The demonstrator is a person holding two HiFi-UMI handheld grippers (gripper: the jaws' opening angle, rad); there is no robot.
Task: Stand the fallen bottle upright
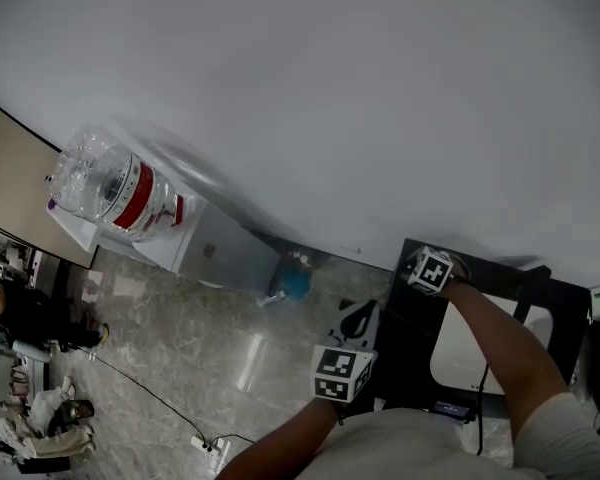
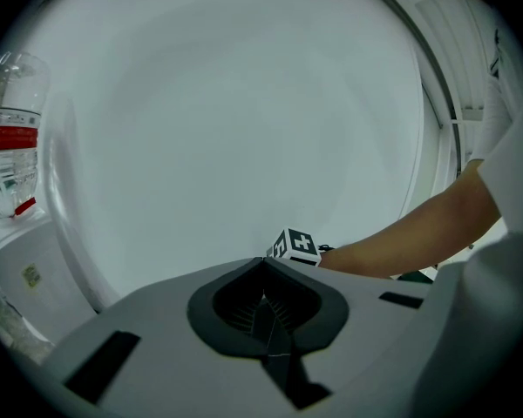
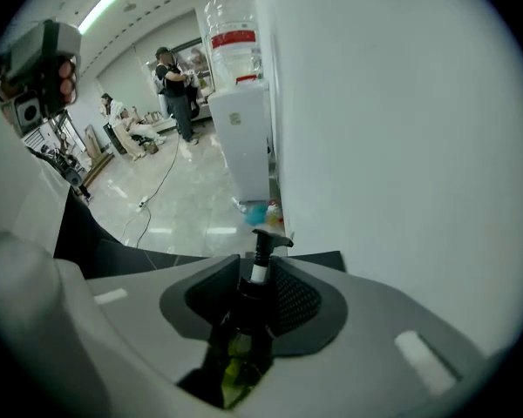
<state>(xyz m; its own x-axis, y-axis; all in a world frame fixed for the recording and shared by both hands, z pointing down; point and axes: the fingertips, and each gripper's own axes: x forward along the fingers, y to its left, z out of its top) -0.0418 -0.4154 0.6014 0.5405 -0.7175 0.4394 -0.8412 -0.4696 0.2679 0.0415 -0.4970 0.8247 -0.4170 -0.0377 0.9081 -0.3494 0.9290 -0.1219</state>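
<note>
In the right gripper view a dark green bottle [image 3: 244, 325] with a black pump head [image 3: 263, 239] lies along the jaws of my right gripper [image 3: 257, 268]. Its pump end reaches past the fingertips. The jaws stand wide, with a gap showing beside the bottle's neck. What the bottle rests on is hidden. In the head view only the right gripper's marker cube [image 1: 432, 269] shows, over a black table [image 1: 410, 363]. My left gripper [image 2: 263, 268] is shut with nothing in it and faces the white wall; in the head view its marker cube [image 1: 342, 373] is nearer me.
A white wall stands close ahead. A water dispenser with a large clear jug [image 1: 115, 193] is on the left by the wall [image 3: 235, 33]. Blue items [image 1: 295, 280] lie on the floor at the wall's foot. A cable [image 1: 150, 393] crosses the floor. People [image 3: 174, 81] are far back.
</note>
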